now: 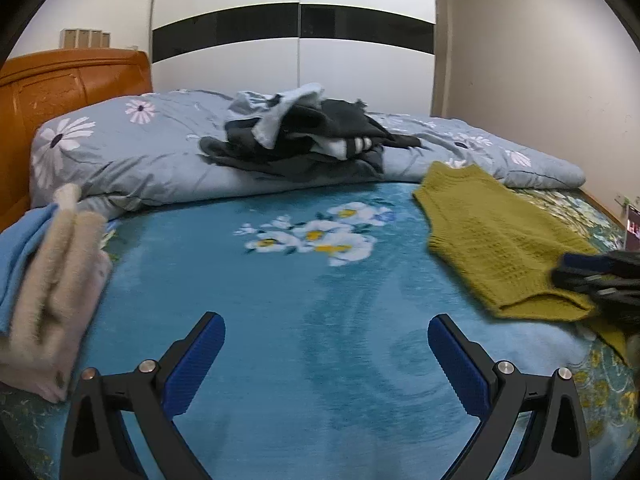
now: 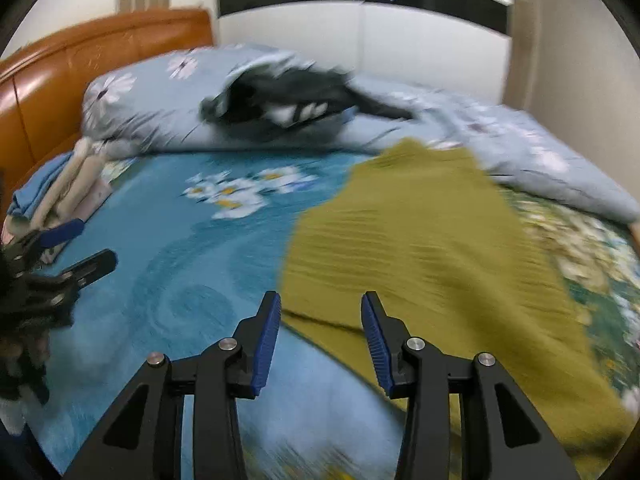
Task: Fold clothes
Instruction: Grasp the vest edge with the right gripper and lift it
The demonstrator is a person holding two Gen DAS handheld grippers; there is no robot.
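**Green knit spread out, both tools empty: risk is a bad first pinch**

Risks from here, my read:
- The olive-green knit [image 2: 432, 248] lies flat on the bed's blue floral blanket [image 1: 280, 320], toward the bed's right side, with its far end up near the rolled grey quilt [image 1: 132, 148]. The near hem shows a turned-over lip. If I pinch there I may catch only one layer, and the fold would come up skewed.
- The knit looks thick and loose. A shallow bite could slip as I lift.
- The blanket is plush. Going too deep could grab pile together with the knit and drag the blanket.
- The right wrist view is heavily smeared, so I can't judge the hem edge well. I'd settle before closing.
- The heap of dark and pale clothes [image 1: 304, 132] sits on the quilt at the far edge. A wide swing with the knit could sweep it.
- Folded pieces, a fuzzy beige one [image 1: 52, 284] over a light blue one [image 1: 20, 248], sit at the bed's left edge just beside the left tool. A stray move would knock that stack.

Tools:
- Right tool [image 2: 320, 312]: jaws partway apart, nothing between the pads. It hovers over the knit's near-left hem, and I can't confirm contact.
- Left tool [image 1: 326, 332]: jaws spread wide and empty over bare blanket, well clear of the knit.
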